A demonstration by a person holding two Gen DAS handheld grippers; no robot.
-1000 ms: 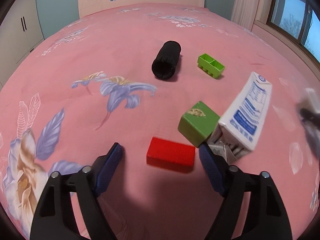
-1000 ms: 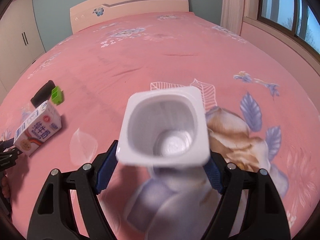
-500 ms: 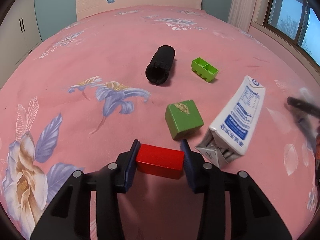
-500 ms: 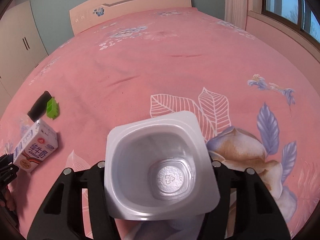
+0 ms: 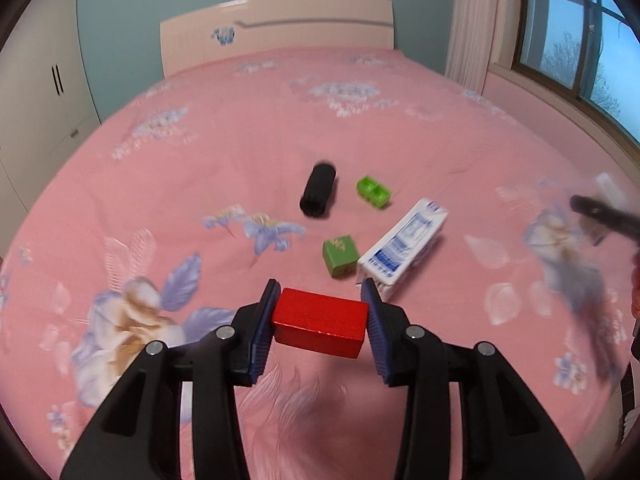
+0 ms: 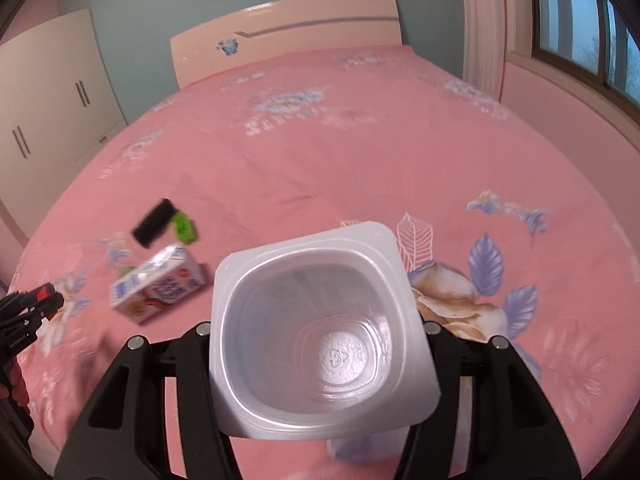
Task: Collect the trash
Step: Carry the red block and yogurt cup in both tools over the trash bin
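Note:
My left gripper (image 5: 320, 322) is shut on a red block (image 5: 320, 322), held clear above the pink flowered bed (image 5: 200, 168); both blue pads press its ends. My right gripper (image 6: 320, 344) is shut on an empty white plastic cup (image 6: 320, 332), its mouth turned toward the camera and its body hiding the pads. A white and blue milk carton (image 5: 404, 248) lies on its side on the bed just beyond the red block, and shows again as the carton (image 6: 160, 284) at the left of the right wrist view.
On the bed lie a green cube (image 5: 339, 256), a black roll (image 5: 318, 195) and a small green tray (image 5: 373, 191). The headboard (image 5: 276, 46) is at the far end, a wardrobe (image 5: 36, 100) left, a window (image 5: 580, 40) right. The other gripper (image 5: 604, 216) blurs at the right edge.
Both grippers closed, the left on the red block and the right on the cup, then rose off the bed with them. The bed and its objects now look farther away.

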